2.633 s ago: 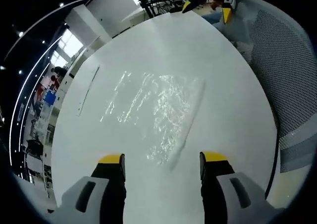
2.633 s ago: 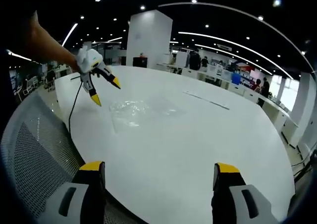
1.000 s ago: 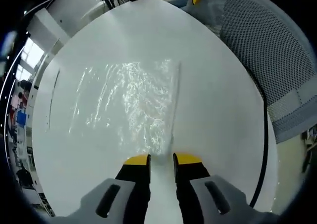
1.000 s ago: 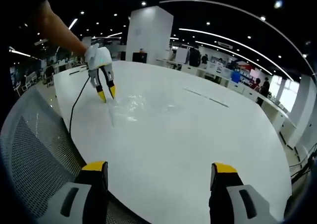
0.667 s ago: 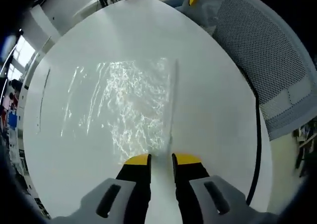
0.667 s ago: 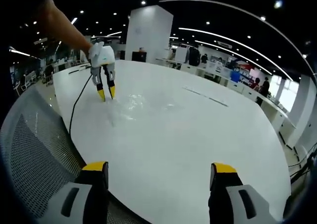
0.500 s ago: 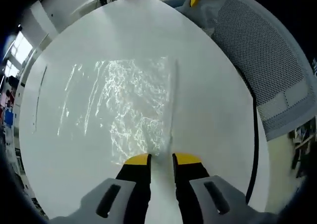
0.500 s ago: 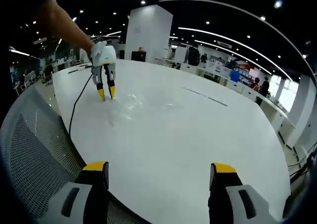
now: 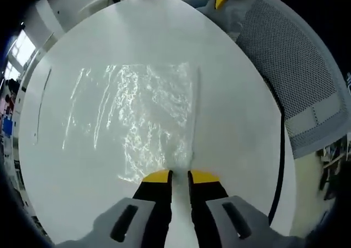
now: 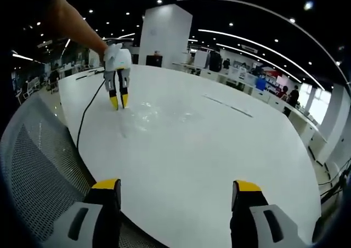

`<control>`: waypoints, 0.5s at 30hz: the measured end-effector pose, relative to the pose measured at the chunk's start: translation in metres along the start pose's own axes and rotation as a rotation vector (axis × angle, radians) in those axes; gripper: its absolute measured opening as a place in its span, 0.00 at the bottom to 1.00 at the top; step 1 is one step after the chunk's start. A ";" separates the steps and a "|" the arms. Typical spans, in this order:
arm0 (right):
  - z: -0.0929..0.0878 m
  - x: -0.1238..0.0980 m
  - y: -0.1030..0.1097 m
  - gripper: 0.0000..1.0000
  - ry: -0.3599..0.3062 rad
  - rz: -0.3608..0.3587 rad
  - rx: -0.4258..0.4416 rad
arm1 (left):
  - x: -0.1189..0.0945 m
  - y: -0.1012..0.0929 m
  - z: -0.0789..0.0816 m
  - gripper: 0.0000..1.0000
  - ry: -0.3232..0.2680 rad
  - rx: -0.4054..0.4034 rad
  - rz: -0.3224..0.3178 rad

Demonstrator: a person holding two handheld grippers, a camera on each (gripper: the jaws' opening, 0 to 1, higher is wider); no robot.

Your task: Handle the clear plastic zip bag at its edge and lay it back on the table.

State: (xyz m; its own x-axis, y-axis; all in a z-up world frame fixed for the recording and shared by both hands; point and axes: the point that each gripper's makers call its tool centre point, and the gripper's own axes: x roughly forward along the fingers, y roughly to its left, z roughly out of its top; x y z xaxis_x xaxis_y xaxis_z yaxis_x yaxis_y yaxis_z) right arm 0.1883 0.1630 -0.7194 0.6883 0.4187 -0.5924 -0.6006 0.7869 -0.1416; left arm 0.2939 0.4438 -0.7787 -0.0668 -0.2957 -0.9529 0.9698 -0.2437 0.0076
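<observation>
The clear plastic zip bag (image 9: 137,116) lies spread flat on the white counter (image 9: 236,111), and we hold its near corner, beside the zip edge, in the left gripper (image 9: 180,176), whose yellow-tipped fingers (image 9: 157,177) are pressed almost together with only a thin slit between them where the film sits. From there the crinkled film stretches away from us across the counter, glinting under the ceiling lights, with its straight zip strip running along the right side in the left gripper view. Past the counter's rim on that side we see a grey mesh chair back (image 9: 296,78) and a black cable (image 9: 281,149) following the rim. In the right gripper view our right gripper (image 10: 174,189) hangs over the near rim of the counter, its fingers (image 10: 106,185) spread wide apart and grasping nothing, well apart from the bag (image 10: 143,119). Farther off in that view the left gripper (image 10: 118,101) points down at the bag's near edge, carried by a bare forearm (image 10: 77,26), with the cable (image 10: 83,124) trailing from it toward the counter rim. Beyond stand a white pillar (image 10: 167,37) and rows of desks under long ceiling lights.
</observation>
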 end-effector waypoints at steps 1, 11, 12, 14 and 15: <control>0.000 0.000 0.000 0.83 0.000 0.000 0.000 | 0.000 0.000 0.000 0.08 0.000 -0.002 0.001; 0.000 0.000 0.000 0.82 0.002 0.001 -0.004 | 0.001 0.000 0.000 0.02 0.000 -0.042 0.028; 0.000 0.000 0.000 0.82 0.001 0.000 -0.004 | 0.002 0.000 0.001 0.02 0.003 -0.039 0.030; 0.000 0.000 0.000 0.82 0.002 0.000 -0.005 | 0.001 0.000 0.002 0.02 0.011 -0.039 0.038; 0.000 0.000 0.000 0.82 0.001 0.000 -0.006 | 0.002 0.000 0.002 0.02 0.015 -0.043 0.041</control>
State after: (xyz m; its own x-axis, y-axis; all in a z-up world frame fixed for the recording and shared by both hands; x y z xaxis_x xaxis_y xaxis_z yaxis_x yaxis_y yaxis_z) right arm 0.1883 0.1630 -0.7193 0.6877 0.4180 -0.5936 -0.6028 0.7844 -0.1460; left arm 0.2933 0.4419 -0.7797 -0.0237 -0.2910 -0.9564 0.9809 -0.1914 0.0339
